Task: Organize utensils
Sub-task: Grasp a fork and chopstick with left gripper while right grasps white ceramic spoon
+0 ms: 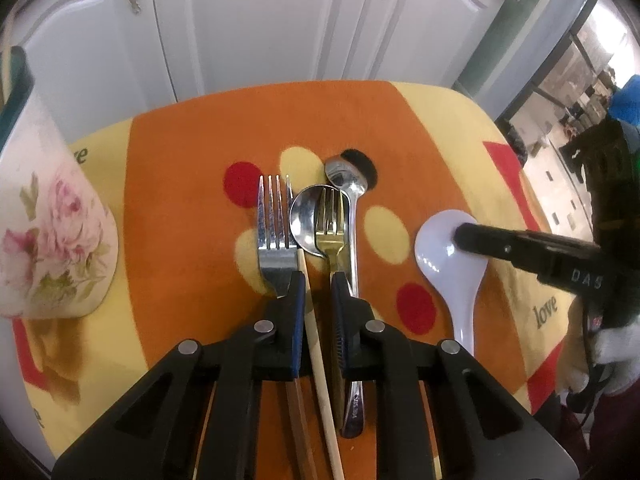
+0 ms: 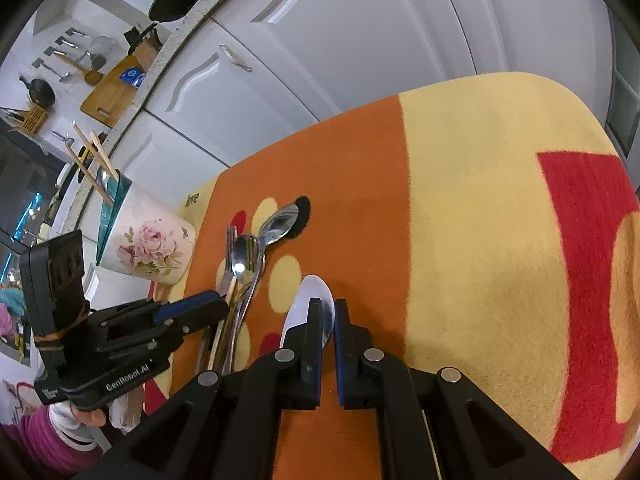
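A pile of cutlery lies on the orange and yellow cloth (image 1: 192,208): a silver fork (image 1: 273,226), a gold fork (image 1: 330,229) on a large spoon (image 1: 304,220), a small spoon (image 1: 347,178) and a wooden chopstick (image 1: 320,352). My left gripper (image 1: 315,280) is low over the pile, jaws slightly apart around the chopstick. A white plastic spoon (image 1: 448,256) lies to the right. My right gripper (image 2: 327,308) hovers over the white spoon's bowl (image 2: 308,300), jaws narrowly apart and holding nothing visible.
A floral utensil holder (image 1: 48,224) stands at the cloth's left edge, with chopsticks (image 2: 94,164) in it. White cabinet doors (image 1: 256,28) rise behind the table. The cloth's right half (image 2: 480,220) is bare.
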